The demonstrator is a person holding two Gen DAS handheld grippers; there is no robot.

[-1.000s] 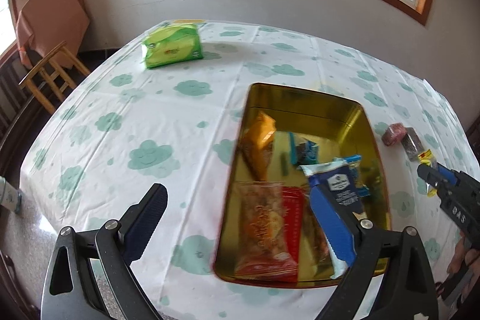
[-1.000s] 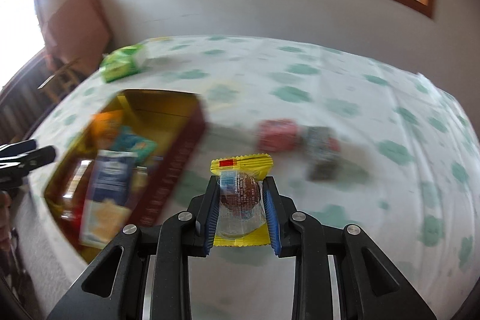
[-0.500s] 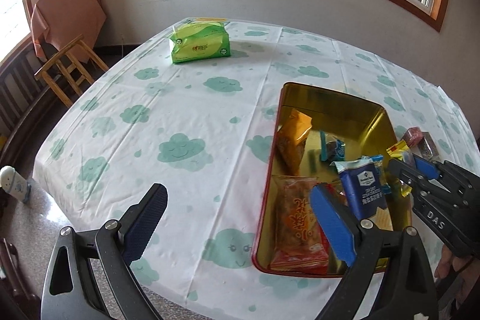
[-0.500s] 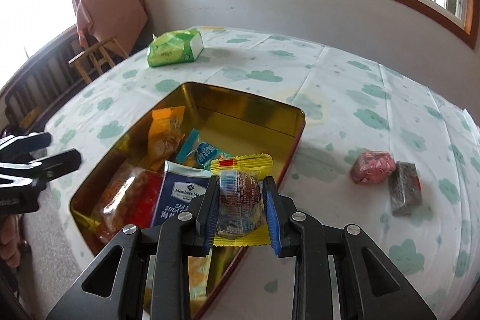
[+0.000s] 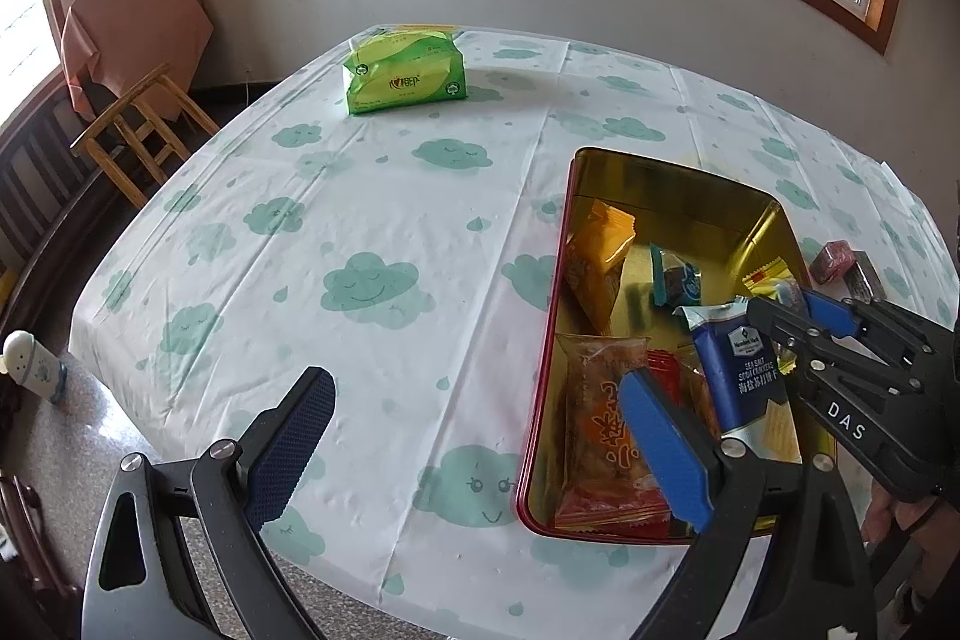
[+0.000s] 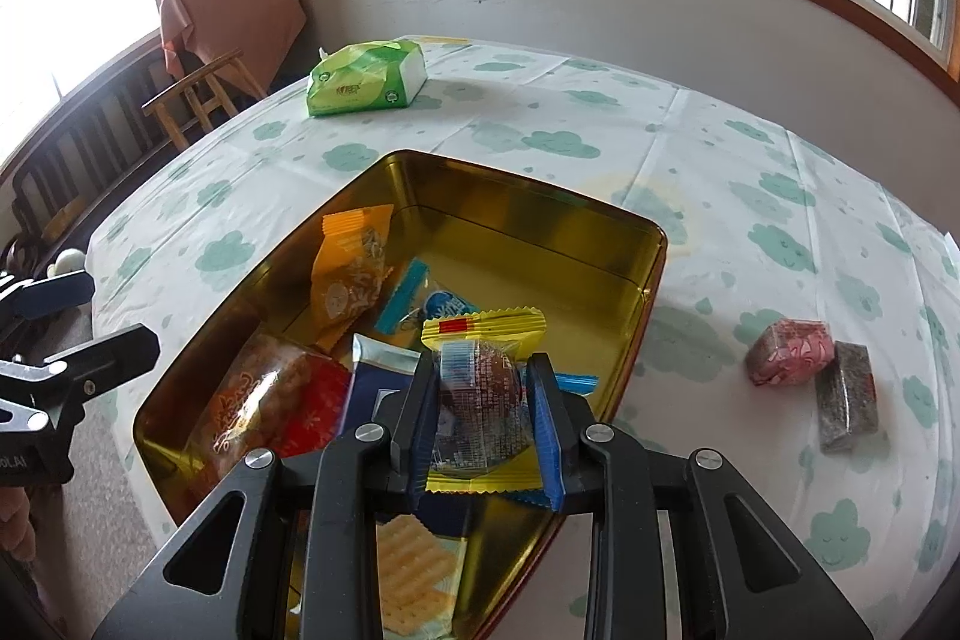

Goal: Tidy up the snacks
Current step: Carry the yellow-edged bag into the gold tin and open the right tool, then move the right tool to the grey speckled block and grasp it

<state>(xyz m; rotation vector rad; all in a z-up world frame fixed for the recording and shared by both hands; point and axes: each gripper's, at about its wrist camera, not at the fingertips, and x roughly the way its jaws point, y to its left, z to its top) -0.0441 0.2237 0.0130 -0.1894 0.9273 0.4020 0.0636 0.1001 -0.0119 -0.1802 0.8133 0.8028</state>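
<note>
The right gripper is clamped on a yellow-edged snack packet, which it holds above the near end of the gold tin. The left gripper stands wide open and empty, beside the tin's left wall.

Progress: judged more than half done. The held packet is not yet released.

Tin contents:
- orange packet
- small blue packet
- cracker pack
- red-and-clear packet

Remaining on the tablecloth, right of the tin: a pink packet touching a grey bar. A green tissue pack sits at the far edge.
</note>
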